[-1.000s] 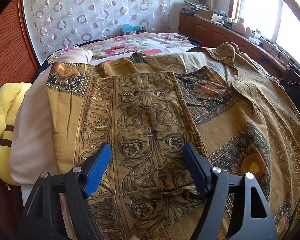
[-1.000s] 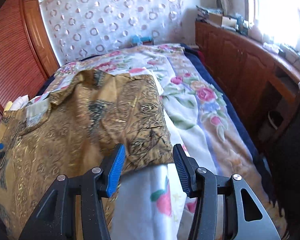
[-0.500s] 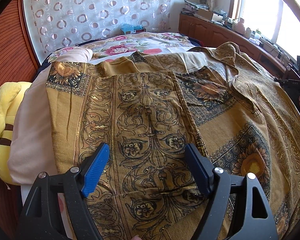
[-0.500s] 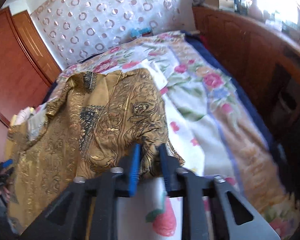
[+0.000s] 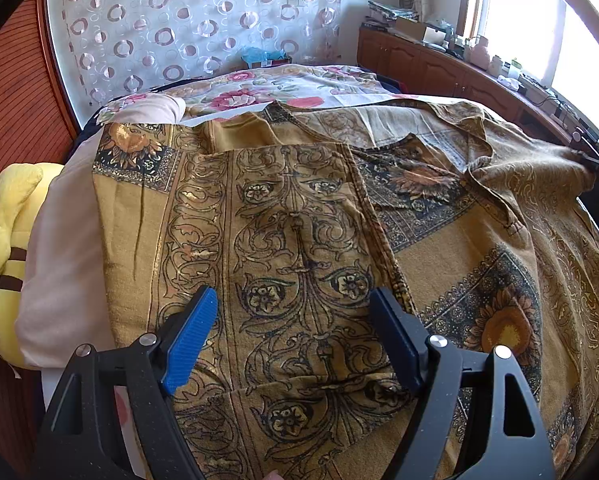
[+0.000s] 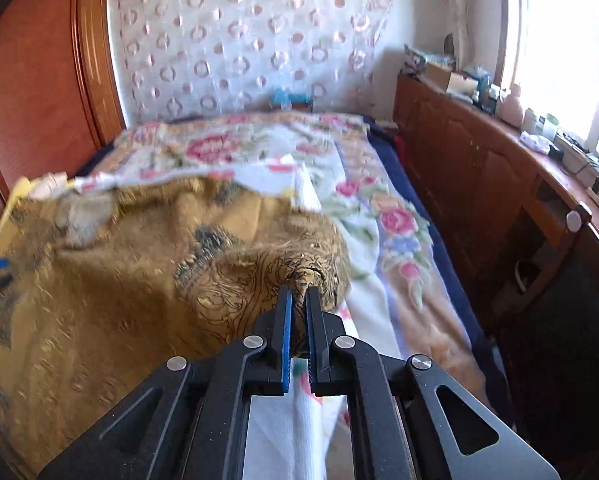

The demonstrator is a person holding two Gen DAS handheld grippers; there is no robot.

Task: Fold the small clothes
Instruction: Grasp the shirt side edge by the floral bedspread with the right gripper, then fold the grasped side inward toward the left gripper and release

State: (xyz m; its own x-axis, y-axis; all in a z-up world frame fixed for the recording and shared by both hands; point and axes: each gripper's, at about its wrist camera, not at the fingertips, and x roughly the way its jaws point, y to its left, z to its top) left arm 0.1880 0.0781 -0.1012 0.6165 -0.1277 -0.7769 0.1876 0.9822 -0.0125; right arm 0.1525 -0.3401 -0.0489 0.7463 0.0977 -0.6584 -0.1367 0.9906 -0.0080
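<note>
Garment [image 5: 299,240] spread across bed [image 5: 283,88], over bedsheet [image 6: 363,216]. Pillow [image 5: 63,264] under garment's left edge; plush toy [image 5: 7,216] further left. Curtain [image 5: 187,20] behind bed. Cabinet [image 6: 479,184] along right side, below window [image 5: 539,20].

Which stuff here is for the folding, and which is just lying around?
For the folding:
- brown patterned garment
- right gripper, pinching its edge
- left gripper, open above it

Just lying about:
- yellow plush toy
- pink pillow
- floral bedsheet
</note>
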